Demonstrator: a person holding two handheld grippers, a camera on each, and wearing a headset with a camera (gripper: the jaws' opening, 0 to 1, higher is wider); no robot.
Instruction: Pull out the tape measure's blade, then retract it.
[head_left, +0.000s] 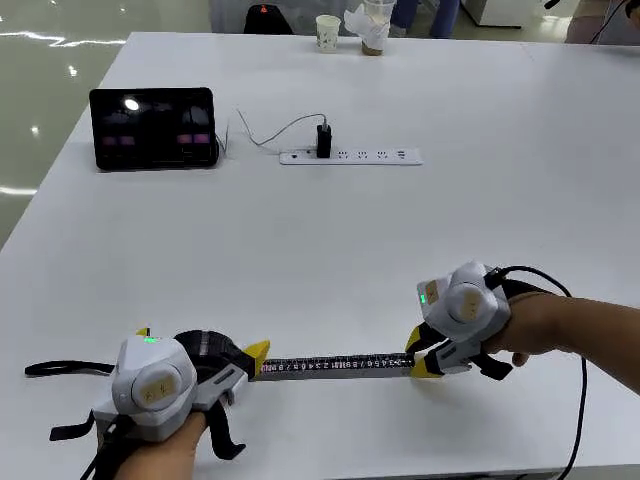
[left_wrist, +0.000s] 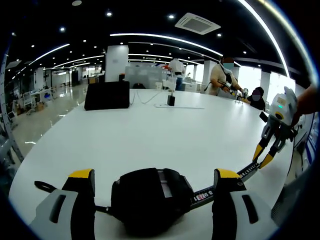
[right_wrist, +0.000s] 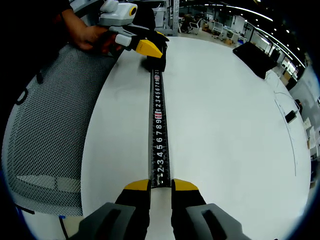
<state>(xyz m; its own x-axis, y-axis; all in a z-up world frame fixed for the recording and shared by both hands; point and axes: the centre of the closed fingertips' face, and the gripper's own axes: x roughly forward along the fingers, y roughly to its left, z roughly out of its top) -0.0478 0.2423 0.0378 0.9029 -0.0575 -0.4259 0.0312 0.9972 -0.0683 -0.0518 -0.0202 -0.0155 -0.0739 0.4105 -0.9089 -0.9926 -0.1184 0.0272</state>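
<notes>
Here the tape measure (head_left: 205, 352) lies well apart from the power strip (head_left: 350, 156), on our side of it. We judge its blade (right_wrist: 159, 130) thin, springy and sharp-edged, best gripped at the free end. The right claw (right_wrist: 161, 185) pinches that end, nearly closed. The left claw (left_wrist: 153, 175) gapes astride the tape measure, gaps showing.

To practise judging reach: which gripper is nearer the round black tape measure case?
Left. The left gripper straddles the round black tape measure case; the right gripper pinches the far end of the black numbered blade.
</notes>
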